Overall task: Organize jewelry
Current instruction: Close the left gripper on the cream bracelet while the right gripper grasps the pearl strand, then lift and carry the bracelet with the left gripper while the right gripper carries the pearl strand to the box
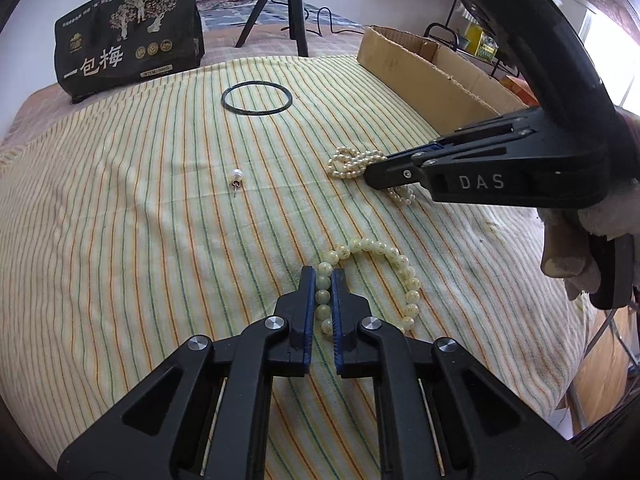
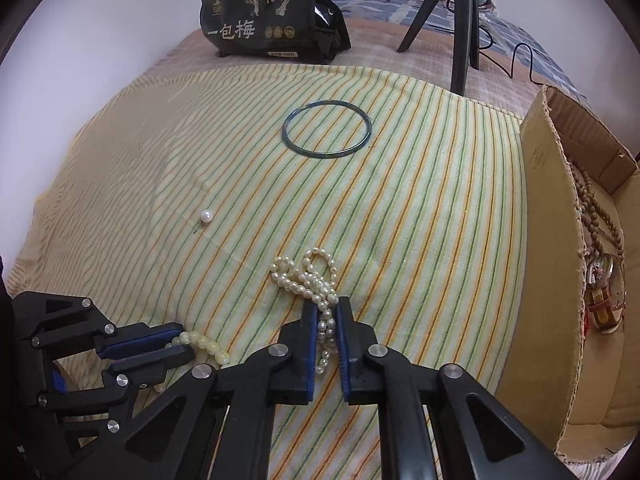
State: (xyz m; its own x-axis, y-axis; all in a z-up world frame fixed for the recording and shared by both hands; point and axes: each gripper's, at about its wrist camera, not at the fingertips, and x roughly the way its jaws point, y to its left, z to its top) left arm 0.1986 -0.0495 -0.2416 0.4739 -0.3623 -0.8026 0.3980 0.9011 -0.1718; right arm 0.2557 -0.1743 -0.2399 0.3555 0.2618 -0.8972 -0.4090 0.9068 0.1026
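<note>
My left gripper (image 1: 322, 280) is shut on a pale green bead bracelet (image 1: 408, 276) that lies on the striped cloth (image 1: 140, 220); it also shows in the right wrist view (image 2: 182, 344) at lower left. My right gripper (image 2: 325, 312) is shut on a white pearl necklace (image 2: 304, 276) heaped on the cloth; in the left wrist view the right gripper (image 1: 370, 172) covers part of the pearl necklace (image 1: 348, 164). A dark green bangle (image 1: 257, 97) (image 2: 327, 128) lies farther back. A single pearl earring (image 1: 237, 176) (image 2: 205, 216) lies to the left.
A cardboard box (image 2: 548, 240) stands at the right and holds a brown bead string (image 2: 600, 212) and a watch (image 2: 604, 284). A black printed bag (image 1: 128, 36) and a tripod (image 1: 292, 8) stand at the back. The cloth's edge drops off at the right (image 1: 560, 320).
</note>
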